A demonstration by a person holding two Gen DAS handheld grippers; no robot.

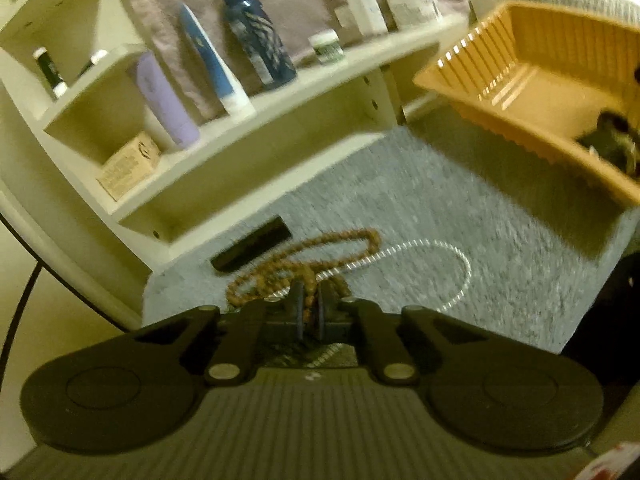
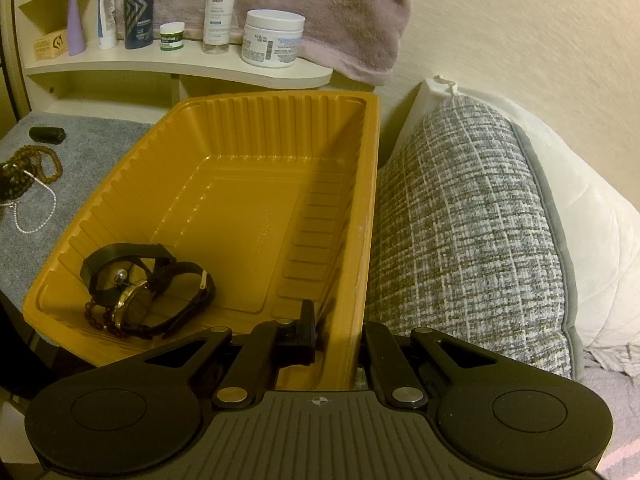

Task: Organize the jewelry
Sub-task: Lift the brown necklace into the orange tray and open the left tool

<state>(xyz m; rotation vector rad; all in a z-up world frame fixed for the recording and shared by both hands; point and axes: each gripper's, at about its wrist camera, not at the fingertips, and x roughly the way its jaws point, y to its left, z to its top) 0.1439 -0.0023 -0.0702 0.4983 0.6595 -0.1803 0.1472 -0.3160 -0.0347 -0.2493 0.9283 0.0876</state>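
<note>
A brown bead necklace (image 1: 332,240) lies coiled on a grey mat (image 1: 440,200), crossed by a silver ball chain (image 1: 460,256). My left gripper (image 1: 310,300) is shut on a strand of the brown beads at the near end of the coil. The same beads (image 2: 36,164) and chain (image 2: 36,216) show at the left edge of the right wrist view. An orange ribbed tray (image 2: 240,128) holds two dark watches (image 2: 148,284) and a dark red bead bracelet (image 2: 100,316). My right gripper (image 2: 332,332) is shut on the tray's near right wall, one finger (image 2: 306,320) inside, the other hidden behind the wall.
A small black case (image 1: 252,248) lies on the mat beside the beads. A cream shelf unit (image 1: 280,100) with bottles, tubes and jars stands behind the mat. A pink towel (image 2: 320,12) hangs over it. A grey woven cushion (image 2: 460,220) presses against the tray's right side.
</note>
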